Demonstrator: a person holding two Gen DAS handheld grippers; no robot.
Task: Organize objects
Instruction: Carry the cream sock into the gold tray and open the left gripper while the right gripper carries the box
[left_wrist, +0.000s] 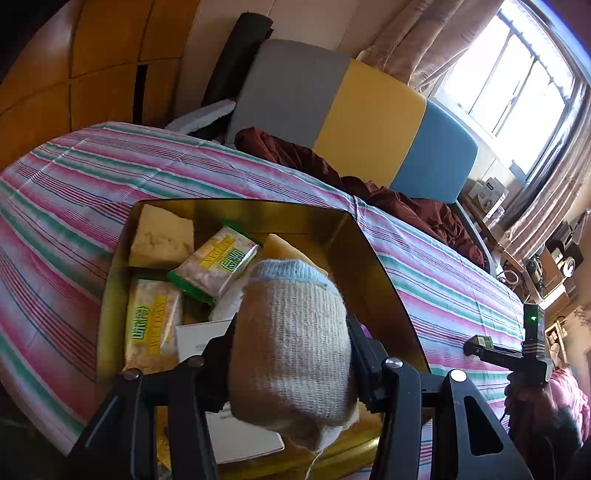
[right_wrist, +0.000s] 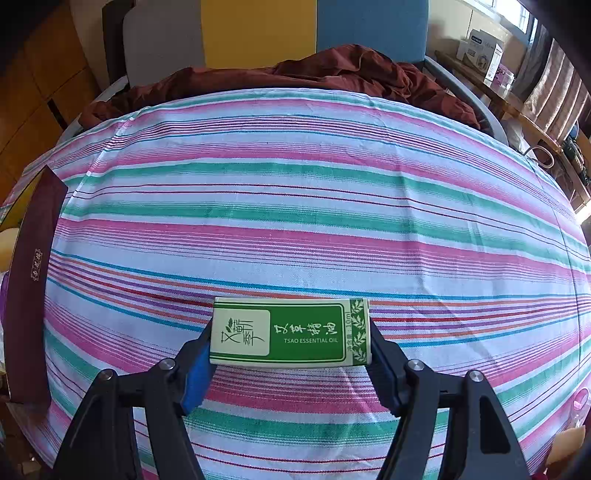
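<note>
While the striped bedsheet (left_wrist: 74, 192) stretched across the whole bed, a gold-lined box (left_wrist: 373, 266) sat open on it at the left, with two green-and-yellow snack packets (left_wrist: 214, 262) and a pale block (left_wrist: 160, 236) inside, plus a white card (left_wrist: 195, 343) near the front edge. Directly over that box, the left gripper (left_wrist: 291, 354) squeezed a rolled sock (left_wrist: 291, 339), grey-white with a pale blue cuff, its jaws pressed into both sides of the roll. Further right, low above bare sheet, the right gripper (right_wrist: 291, 354) held a small green carton (right_wrist: 291, 332) of essential oil crosswise, one pad against each end. In the right wrist view the dark red outer wall of the box (right_wrist: 29, 288) stood at the far left, well apart from the carton. A crumpled brown blanket (right_wrist: 332, 74) lay against the headboard (right_wrist: 258, 33) of grey, yellow and blue panels.
</note>
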